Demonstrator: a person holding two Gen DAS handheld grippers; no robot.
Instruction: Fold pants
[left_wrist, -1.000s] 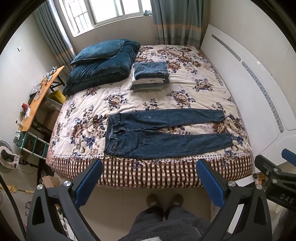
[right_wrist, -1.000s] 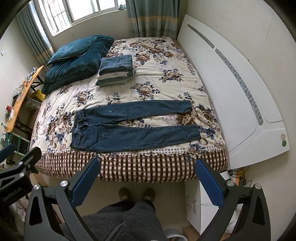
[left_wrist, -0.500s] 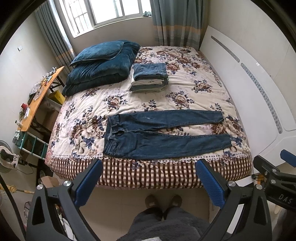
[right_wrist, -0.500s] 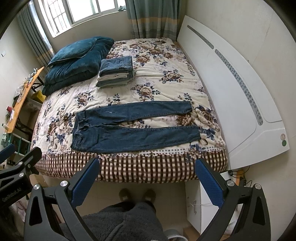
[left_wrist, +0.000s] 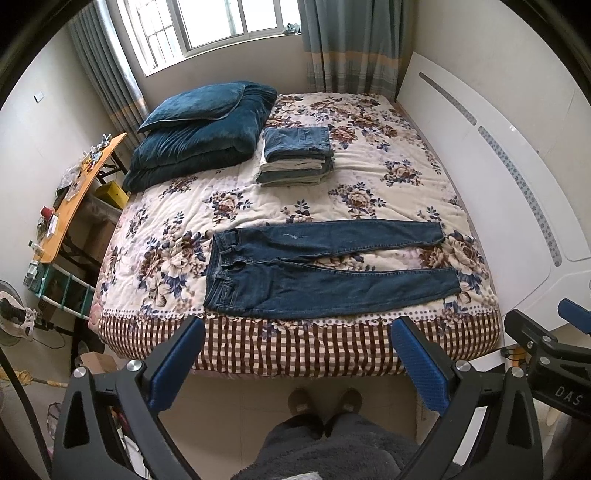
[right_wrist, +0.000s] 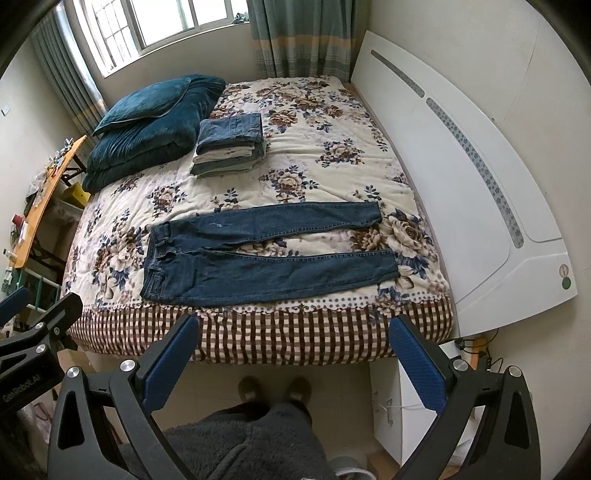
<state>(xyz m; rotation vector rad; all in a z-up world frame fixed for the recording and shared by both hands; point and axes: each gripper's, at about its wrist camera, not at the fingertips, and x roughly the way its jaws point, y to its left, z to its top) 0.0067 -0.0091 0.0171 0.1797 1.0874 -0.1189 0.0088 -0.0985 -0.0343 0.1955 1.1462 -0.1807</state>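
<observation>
A pair of dark blue jeans (left_wrist: 325, 269) lies flat and spread out along the near edge of the floral bed (left_wrist: 243, 195), waistband to the left, both legs pointing right with a gap between them. It also shows in the right wrist view (right_wrist: 266, 254). My left gripper (left_wrist: 295, 362) is open and empty, held high above the floor short of the bed edge. My right gripper (right_wrist: 291, 358) is open and empty at about the same height, to the right of the left one.
A stack of folded jeans (left_wrist: 295, 155) sits mid-bed next to a dark teal pillow and duvet (left_wrist: 199, 136). A white headboard (left_wrist: 517, 192) runs along the right. An orange side table (left_wrist: 74, 192) with clutter stands left. My feet (left_wrist: 325, 400) are on the floor before the bed.
Both grippers have drifted slightly, so the bed sits a little lower in view. The jeans have not moved and both grippers stay open.
</observation>
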